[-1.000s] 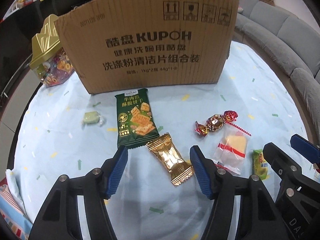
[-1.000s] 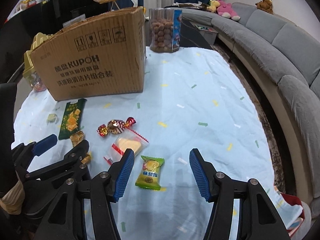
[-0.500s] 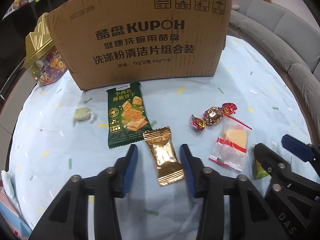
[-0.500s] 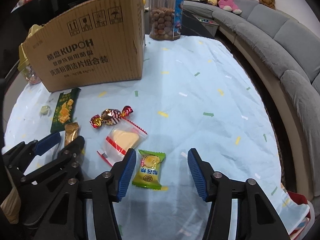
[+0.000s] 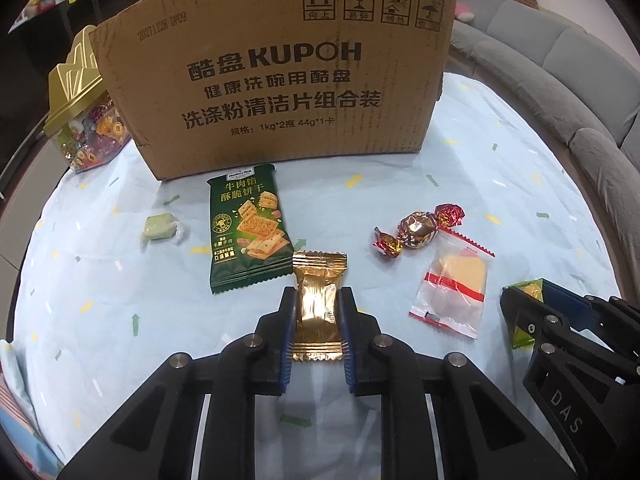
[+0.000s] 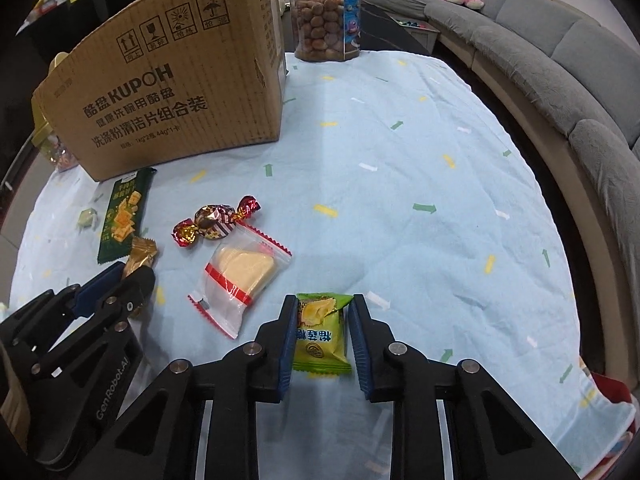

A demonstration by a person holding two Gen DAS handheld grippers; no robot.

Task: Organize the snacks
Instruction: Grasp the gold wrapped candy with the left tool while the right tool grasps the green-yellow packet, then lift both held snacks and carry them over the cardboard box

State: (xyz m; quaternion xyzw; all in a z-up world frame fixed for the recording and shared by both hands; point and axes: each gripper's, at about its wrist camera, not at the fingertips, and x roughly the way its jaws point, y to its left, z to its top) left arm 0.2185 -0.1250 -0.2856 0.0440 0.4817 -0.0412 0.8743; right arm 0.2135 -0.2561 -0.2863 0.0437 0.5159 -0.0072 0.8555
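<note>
My left gripper (image 5: 318, 300) is shut on a gold foil snack packet (image 5: 319, 304) lying on the light blue tablecloth (image 5: 100, 280). In the right wrist view my right gripper (image 6: 323, 307) is shut on a green-and-yellow snack packet (image 6: 320, 332), its blue pads pinching both sides. Loose on the cloth lie a green cracker packet (image 5: 248, 232), a red-and-gold wrapped candy (image 5: 418, 230), a clear bag with a yellow cake (image 5: 454, 286) and a small pale green candy (image 5: 160, 230). A brown cardboard box (image 5: 276, 76) stands behind them.
A gold-lidded jar of colourful sweets (image 5: 86, 120) stands left of the box. A clear tub of brown round snacks (image 6: 326, 16) stands at the far table edge. A grey sofa (image 6: 560, 72) curves around the right. The right half of the cloth (image 6: 420, 168) is bare.
Both grippers closed from wide open: the left onto the gold packet, the right onto the green-and-yellow packet. Both views drew slightly closer to the table.
</note>
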